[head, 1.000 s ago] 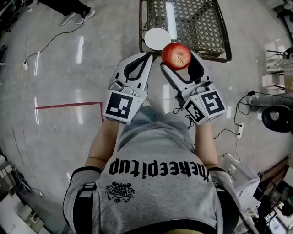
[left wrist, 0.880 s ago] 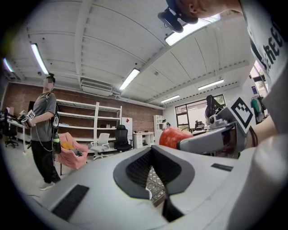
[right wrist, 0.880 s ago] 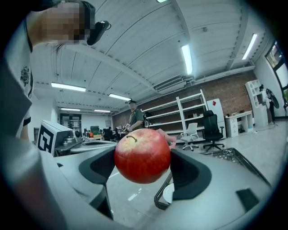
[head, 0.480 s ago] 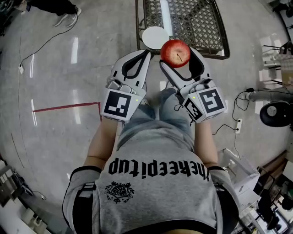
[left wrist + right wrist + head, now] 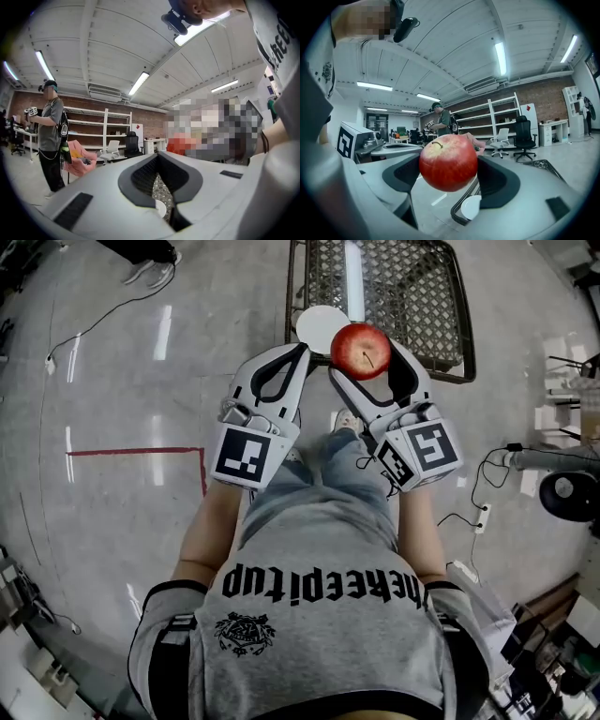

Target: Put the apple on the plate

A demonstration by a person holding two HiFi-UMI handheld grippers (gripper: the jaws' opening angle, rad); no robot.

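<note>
Clamping the apple (image 5: 361, 351) in the right gripper (image 5: 364, 358) at 4 o'clock of the white plate (image 5: 317, 321) on the mesh rack (image 5: 412, 296), seemingly lining up a set-down, while holding the left gripper (image 5: 302, 351), jaws together and empty, aside at 9 o'clock.

Open-plan lab or workshop hall

A brick wall (image 5: 89, 105) at the far side is lined with white shelving (image 5: 105, 126), and office chairs (image 5: 132, 142) are seen near it. Strip lights (image 5: 139, 83) are hung from a panelled ceiling. The polished grey floor (image 5: 122, 381) is marked with red tape (image 5: 131, 452) and crossed by loose cables (image 5: 94, 329).
</note>
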